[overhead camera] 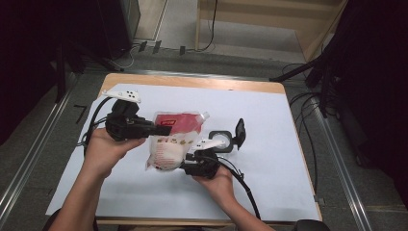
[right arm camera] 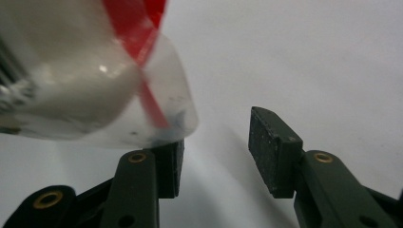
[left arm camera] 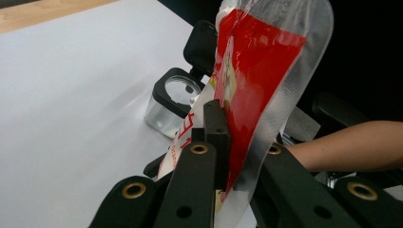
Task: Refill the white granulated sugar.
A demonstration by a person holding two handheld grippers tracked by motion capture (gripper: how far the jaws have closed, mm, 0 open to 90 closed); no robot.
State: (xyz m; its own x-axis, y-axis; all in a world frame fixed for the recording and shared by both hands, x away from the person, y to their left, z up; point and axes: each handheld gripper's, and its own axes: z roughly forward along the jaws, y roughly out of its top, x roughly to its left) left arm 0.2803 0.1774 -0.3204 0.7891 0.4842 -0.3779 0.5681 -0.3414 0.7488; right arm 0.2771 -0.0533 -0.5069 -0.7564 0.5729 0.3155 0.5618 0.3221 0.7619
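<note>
Left gripper (overhead camera: 161, 129) is clamped on the red top of the pouch (overhead camera: 169, 144), fingers (left arm camera: 216, 128) clenched on the film near its sealed end. Judging by that, it's holding the bag off the tabletop (overhead camera: 269, 144) so the heavy end hangs free. In the left gripper view the pouch (left arm camera: 252, 80) stands nearly upright at frame centre, red film flat between the pads.

Right gripper (overhead camera: 190, 161) sits at the pouch's lower end, centre of the high view. Its fingers (right arm camera: 273, 152) are released, gap open, nothing pressed between them. The rounded bottom corner of the pouch (right arm camera: 85, 90) sits upper left in the right gripper view, just over the left pad. Can't tell if it touches. Looks like it's lining up for a second grip to support or tip the bag.

Small clear container (overhead camera: 222, 138) with black flip lid open stands just right of the pouch, likely the pour target.

Pouch: clear plastic, red printed top with corner spout, bulging with white granular fill, red lettering mid-body.
</note>
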